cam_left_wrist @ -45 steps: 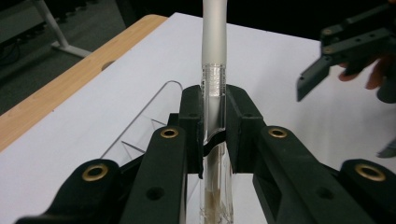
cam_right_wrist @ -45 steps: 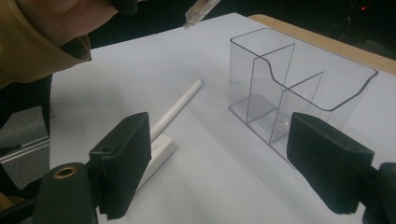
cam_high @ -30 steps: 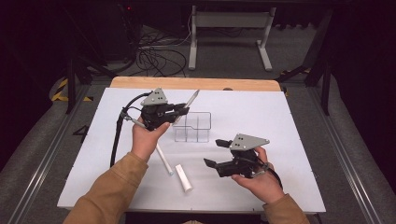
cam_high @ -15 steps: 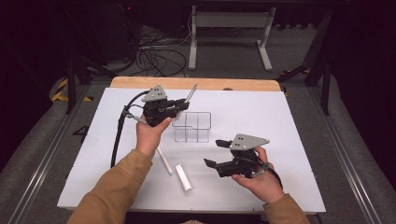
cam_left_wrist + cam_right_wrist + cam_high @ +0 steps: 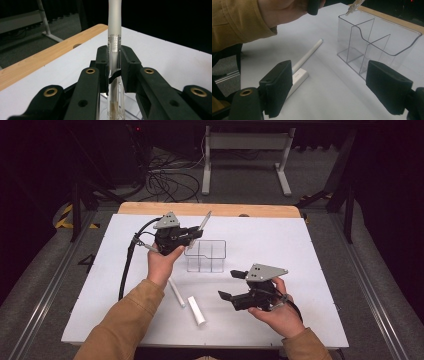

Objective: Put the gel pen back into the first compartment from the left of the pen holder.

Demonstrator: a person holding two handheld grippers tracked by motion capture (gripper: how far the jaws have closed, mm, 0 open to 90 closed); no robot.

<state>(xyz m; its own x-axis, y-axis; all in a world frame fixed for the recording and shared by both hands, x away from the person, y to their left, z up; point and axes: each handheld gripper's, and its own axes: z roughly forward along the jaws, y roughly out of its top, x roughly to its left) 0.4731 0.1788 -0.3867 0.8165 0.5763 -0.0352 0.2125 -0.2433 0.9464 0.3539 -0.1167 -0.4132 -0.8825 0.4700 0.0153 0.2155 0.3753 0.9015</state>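
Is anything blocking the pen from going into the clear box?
Nothing visible does. The left tongs are shut on the pen, and its lower tip hangs just over the open top of the clear box. The compartment below the tip looks empty.

We count two tools: the left tool (image 5: 192, 234), and the right tool (image 5: 234, 286). We count two pens: one clear-barrelled pen (image 5: 114, 47) clamped in the left tool, and one white pen (image 5: 176, 292) lying on the counter (image 5: 310, 250). We count one short white block (image 5: 196, 310) just beside the lying pen. We count one clear organiser (image 5: 206, 256), and within it we can make out three compartments divided by clear walls. We count one counter with one wooden strip (image 5: 250, 210) along its far edge. We count two hands: the left hand (image 5: 161, 265) and the right hand (image 5: 277, 312).
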